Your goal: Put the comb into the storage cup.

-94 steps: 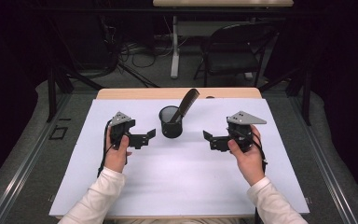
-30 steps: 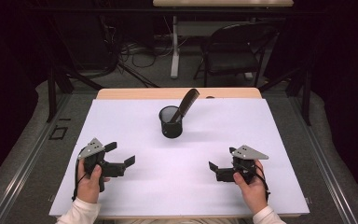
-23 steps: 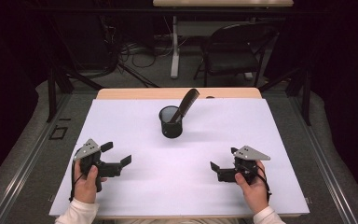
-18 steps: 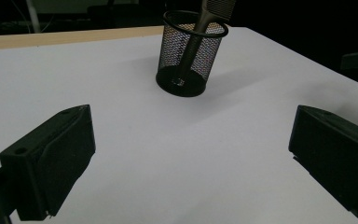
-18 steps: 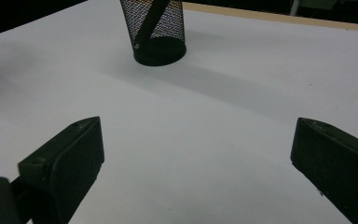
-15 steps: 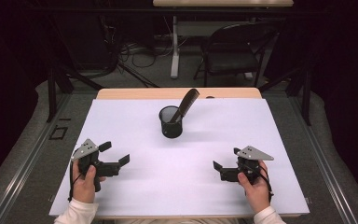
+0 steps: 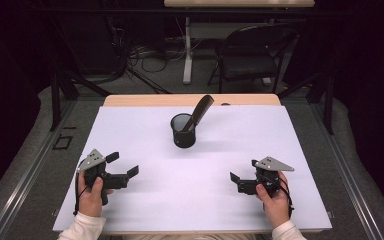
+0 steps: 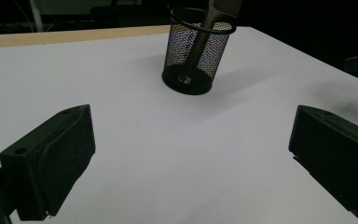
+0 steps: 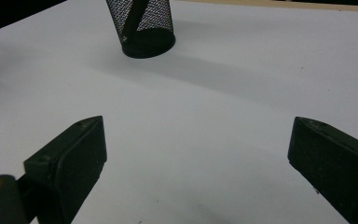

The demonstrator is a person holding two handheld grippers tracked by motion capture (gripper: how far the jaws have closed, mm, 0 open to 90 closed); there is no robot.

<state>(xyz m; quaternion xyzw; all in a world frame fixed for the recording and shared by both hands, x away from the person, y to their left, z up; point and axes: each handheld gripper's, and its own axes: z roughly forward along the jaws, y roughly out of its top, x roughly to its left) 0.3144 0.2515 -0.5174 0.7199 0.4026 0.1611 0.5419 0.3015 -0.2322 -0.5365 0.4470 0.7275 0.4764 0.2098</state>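
High view alone shows the comb (image 7: 198, 113) leaning out of the cup (image 7: 183, 131).

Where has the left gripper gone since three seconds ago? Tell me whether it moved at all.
Yes. The left gripper has pulled back toward the person and out to the left, away from the mesh cup, which it flanked earlier. Its jaws stand open.

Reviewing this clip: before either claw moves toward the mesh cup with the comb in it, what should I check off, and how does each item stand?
1. Left claw open, nothing held: ok.
2. Right claw open, nothing held: ok.
3. Mesh cup upright on the white table cover: ok.
4. Comb stands in the cup, leaning out over its rim: ok.
5. Bare cover between both claws and the cup: ok.
6. Whether the comb sits loose or is wedged in the cup: cannot tell.
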